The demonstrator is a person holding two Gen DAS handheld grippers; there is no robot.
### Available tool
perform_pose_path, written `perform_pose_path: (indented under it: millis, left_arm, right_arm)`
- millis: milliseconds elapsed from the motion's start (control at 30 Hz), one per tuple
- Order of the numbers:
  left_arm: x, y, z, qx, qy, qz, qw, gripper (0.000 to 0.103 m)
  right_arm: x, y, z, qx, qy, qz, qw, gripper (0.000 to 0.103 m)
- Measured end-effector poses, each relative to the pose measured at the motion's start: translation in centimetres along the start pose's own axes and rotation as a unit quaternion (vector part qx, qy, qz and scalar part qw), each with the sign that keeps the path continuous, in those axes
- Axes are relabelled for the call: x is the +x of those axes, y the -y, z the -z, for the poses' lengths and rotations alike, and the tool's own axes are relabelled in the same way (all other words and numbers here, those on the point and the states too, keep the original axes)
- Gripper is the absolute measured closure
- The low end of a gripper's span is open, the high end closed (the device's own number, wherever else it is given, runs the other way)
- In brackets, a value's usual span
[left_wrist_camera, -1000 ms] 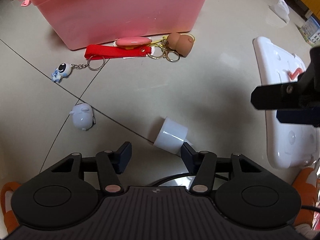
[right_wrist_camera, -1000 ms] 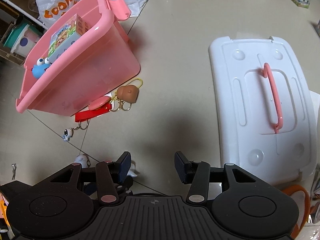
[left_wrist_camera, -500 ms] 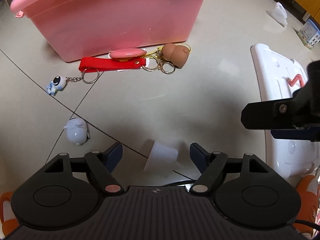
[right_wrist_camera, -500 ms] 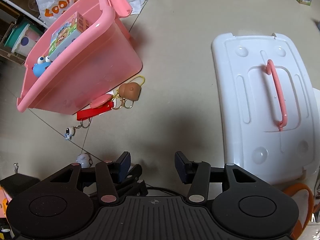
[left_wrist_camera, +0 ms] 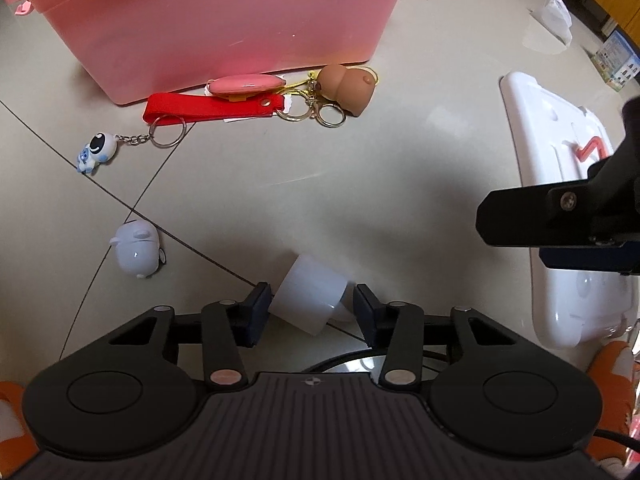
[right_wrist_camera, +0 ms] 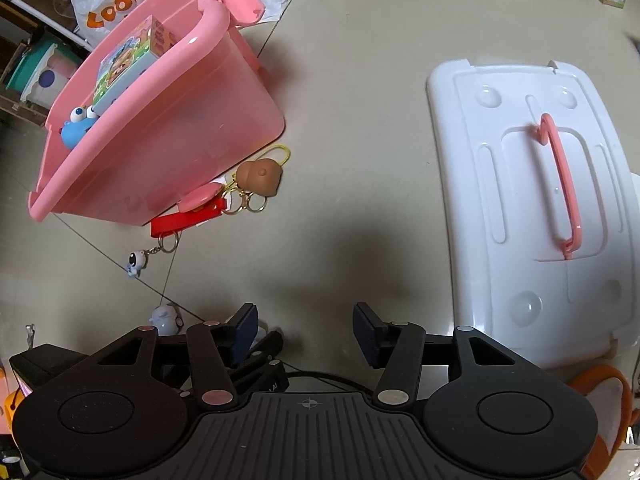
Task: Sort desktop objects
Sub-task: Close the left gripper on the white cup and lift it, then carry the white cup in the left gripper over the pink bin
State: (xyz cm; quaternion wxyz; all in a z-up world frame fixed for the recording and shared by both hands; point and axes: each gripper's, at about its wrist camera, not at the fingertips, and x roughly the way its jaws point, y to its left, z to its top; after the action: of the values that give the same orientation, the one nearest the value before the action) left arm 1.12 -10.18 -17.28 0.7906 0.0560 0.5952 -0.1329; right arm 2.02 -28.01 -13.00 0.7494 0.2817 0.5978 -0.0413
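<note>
- While the left gripper (left_wrist_camera: 310, 308) points down at the floor, its jaws are closing around a white cup (left_wrist_camera: 308, 300) that lies on its side between them.
- The near finger looks to touch the cup. The far finger shows a small gap, so the cup is not pinched yet.
- The cup lies well in front of the pink bin (left_wrist_camera: 224, 20), with the key rings between them.
- The right gripper (right_wrist_camera: 306, 330) hangs with its jaws opening and nothing in them. It is to the right of the cup.
- This step looks like picking up the cup. Next the jaws must squeeze it gently, lift it, and carry it over the bin's rim.
- The cup is round and smooth, so it may roll or slip.
- Near the bin's foot lie a red strap (left_wrist_camera: 208, 106), a brown toy (left_wrist_camera: 346, 88) and a small astronaut (left_wrist_camera: 96, 152). A white figure (left_wrist_camera: 138, 254) sits left of the cup.
- The gripper's body hides the cup's lower part.
- The white lid (right_wrist_camera: 532, 200) is cut off at the right edge of the left view.
</note>
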Motion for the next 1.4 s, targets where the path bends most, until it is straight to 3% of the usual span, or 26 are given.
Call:
perform_pose_path:
  millis: [467, 667, 1167, 1400]
  left_arm:
    - [-4.1, -0.1, -1.8, -0.002, 0.05, -0.005, 0.9987, 0.057]
    - [-7.3, -0.3, -2.2, -0.005, 0.077, -0.025, 0.9967, 0.057]
    - [-13.6, -3.4, -3.4, -0.101, 0.12, -0.019, 0.9875, 0.057]
    - [-16.3, -4.0, -4.4, -0.091, 0.14, -0.044, 0.9849, 0.057]
  right_arm:
    - [-1.4, -0.3, -0.2, -0.009, 0.012, 0.008, 1.0, 0.054]
    - [-2.4, -0.6, 0.0, -0.02, 0.019, 0.009, 1.0, 0.052]
    - [-5.6, -1.2, 0.4, -0.027, 0.046, 0.0, 0.999, 0.052]
    - [-6.2, -2.2, 0.9, -0.044, 0.046, -0.001, 0.998, 0.052]
